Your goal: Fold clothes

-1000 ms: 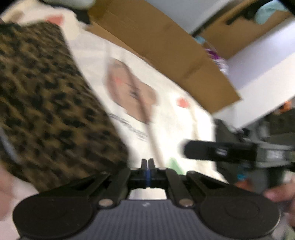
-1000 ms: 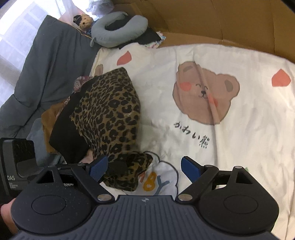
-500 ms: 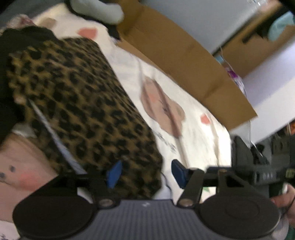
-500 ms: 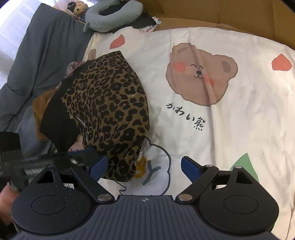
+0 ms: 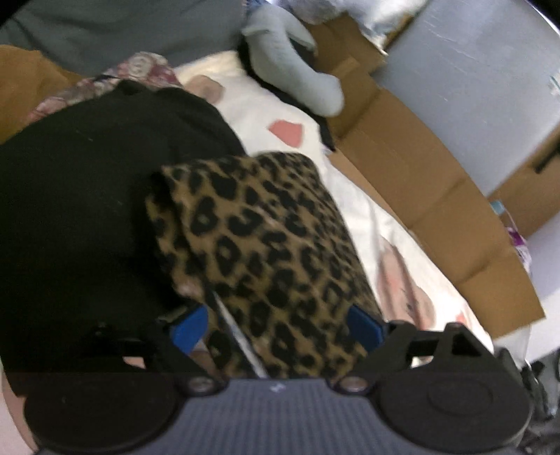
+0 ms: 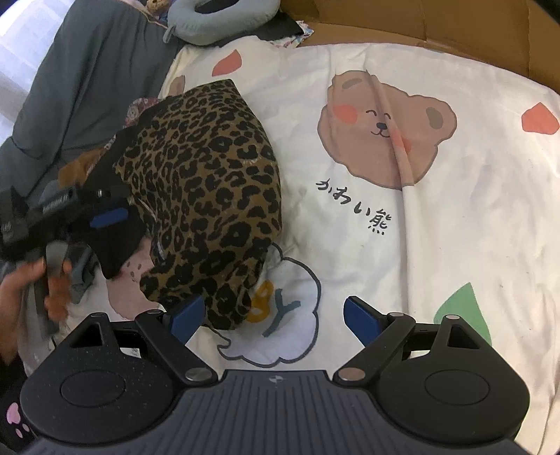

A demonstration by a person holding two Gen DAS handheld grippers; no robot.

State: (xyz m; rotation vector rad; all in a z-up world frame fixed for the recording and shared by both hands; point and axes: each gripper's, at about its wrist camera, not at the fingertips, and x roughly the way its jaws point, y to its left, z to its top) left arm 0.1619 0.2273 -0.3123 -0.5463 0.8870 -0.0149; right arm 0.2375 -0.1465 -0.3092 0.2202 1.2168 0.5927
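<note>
A folded leopard-print garment [image 6: 210, 196] lies on the cream bear-print sheet [image 6: 455, 245], its left side resting on a black garment [image 5: 87, 196]. In the left wrist view the leopard-print garment [image 5: 273, 245] runs between the jaws of my left gripper [image 5: 276, 327]. Those jaws are opening, and its blue pads [image 5: 189, 329] stand wide without pressing the cloth. My right gripper [image 6: 273, 315] is open just above the sheet. Its left pad [image 6: 185, 315] sits beside the garment's near end, with only sheet between the jaws.
A grey neck pillow [image 6: 217, 17] and a dark grey quilt [image 6: 87, 70] lie at the back left. Flattened cardboard [image 6: 420, 21] borders the sheet's far side. More clothes, mustard [image 5: 21, 91] and floral [image 5: 140, 66], are piled behind the black garment. A hand [image 6: 31, 290] holds the left gripper's handle.
The left gripper went from shut to wide open and swung left along the leopard garment, which now lies settled on the pile. The right gripper sank a little and stayed open.
</note>
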